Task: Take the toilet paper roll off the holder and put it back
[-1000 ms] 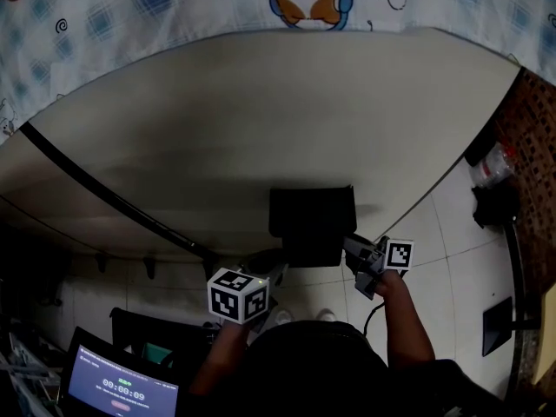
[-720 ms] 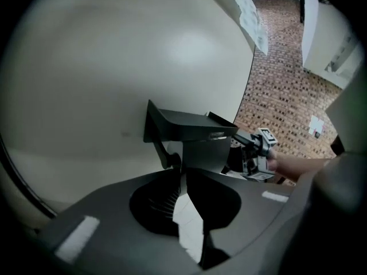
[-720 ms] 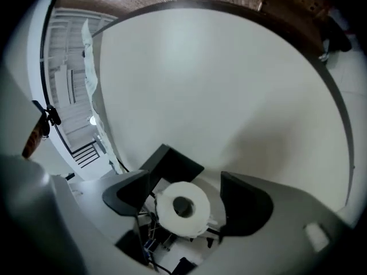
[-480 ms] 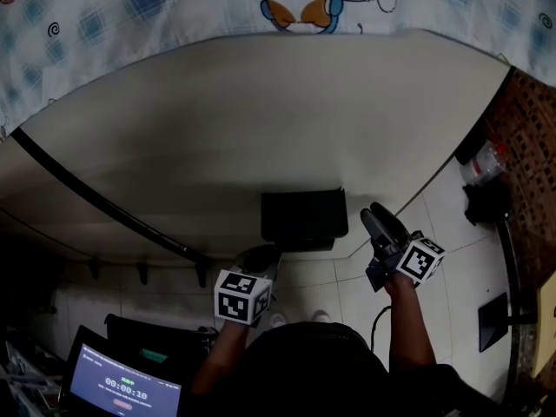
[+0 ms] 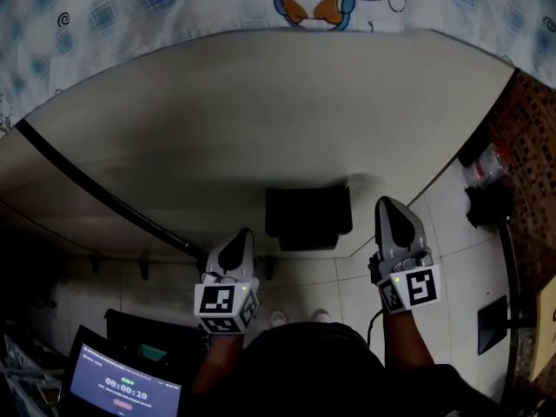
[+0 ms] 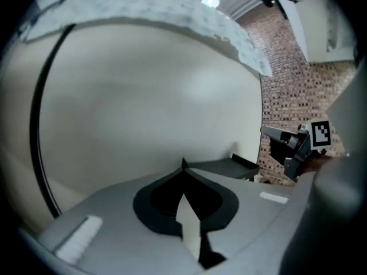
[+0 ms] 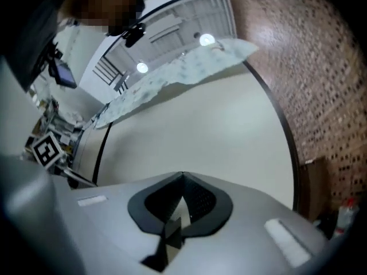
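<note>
Looking for the toilet paper roll, I cannot see it in any view. It may be tucked under the flat black box-shaped holder (image 5: 308, 218), which hangs on the plain cream wall (image 5: 261, 120), nearer the wall's right edge where the red-brown brick wall (image 5: 532, 137) starts. A roll like that should be light and soft, and it will squash if pinched hard. I think it is best to take it gently across its round sides, or by the stiff card tube in the middle. The grey left gripper (image 5: 241, 237) is just off the holder's lower left corner, with its jaws pressed together and nothing in them. The grey right gripper (image 5: 389, 207) is just beside the holder's right edge. Its jaws have just been closing and now meet with nothing between them. A second ago both grippers sat lower, close under the holder's bottom edge. Now both have come up and point up along the wall, and the right one has turned and moved out to the right.
</note>
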{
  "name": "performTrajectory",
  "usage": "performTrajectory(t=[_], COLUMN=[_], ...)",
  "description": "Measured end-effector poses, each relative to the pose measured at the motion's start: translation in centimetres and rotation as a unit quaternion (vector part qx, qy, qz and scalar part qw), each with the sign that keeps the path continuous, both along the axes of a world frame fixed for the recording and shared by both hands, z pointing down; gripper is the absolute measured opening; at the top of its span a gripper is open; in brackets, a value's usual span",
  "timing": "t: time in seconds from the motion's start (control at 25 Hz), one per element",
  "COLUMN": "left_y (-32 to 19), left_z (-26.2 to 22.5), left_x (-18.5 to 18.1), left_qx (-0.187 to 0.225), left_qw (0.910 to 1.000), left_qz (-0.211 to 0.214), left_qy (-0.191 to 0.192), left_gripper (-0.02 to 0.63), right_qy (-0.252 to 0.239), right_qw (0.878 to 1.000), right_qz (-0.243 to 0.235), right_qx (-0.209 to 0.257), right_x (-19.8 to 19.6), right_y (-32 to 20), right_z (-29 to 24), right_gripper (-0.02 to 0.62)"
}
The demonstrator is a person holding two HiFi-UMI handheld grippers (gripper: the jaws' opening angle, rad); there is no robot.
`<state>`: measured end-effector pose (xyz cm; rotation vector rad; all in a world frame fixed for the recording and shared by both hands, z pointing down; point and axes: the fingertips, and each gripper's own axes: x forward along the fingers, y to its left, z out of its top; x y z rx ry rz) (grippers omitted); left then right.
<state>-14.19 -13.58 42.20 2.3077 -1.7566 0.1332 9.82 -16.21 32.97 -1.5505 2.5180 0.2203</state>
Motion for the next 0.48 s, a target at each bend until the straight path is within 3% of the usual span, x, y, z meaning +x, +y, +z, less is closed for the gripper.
performTrajectory(t=[0.12, 0.2, 0.48], left_y=[0.5, 1.1, 1.8], left_z=[-5.4, -7.6, -7.6], left_x=[-0.3, 0.1, 1.8], left_qx=[0.103, 0.141, 0.140], left_qw=[0.9932, 0.9876, 0.9880], left_qz=[-0.030, -0.034, -0.015], left_qy=[-0.044, -0.058, -0.063], left_gripper=[0.018, 0.017, 0.017], right_qy=[0.030, 0.045, 0.038], right_qw=[0.998, 0.997, 0.999], right_qz=[0.015, 0.020, 0.007], right_qx=[0.058, 0.062, 0.035], right_x=[-3.0, -4.5, -5.7], right_y=[1.9, 2.8, 3.4], right_z=[-2.6, -2.5, -1.2], right_gripper=[0.002, 0.002, 0.002])
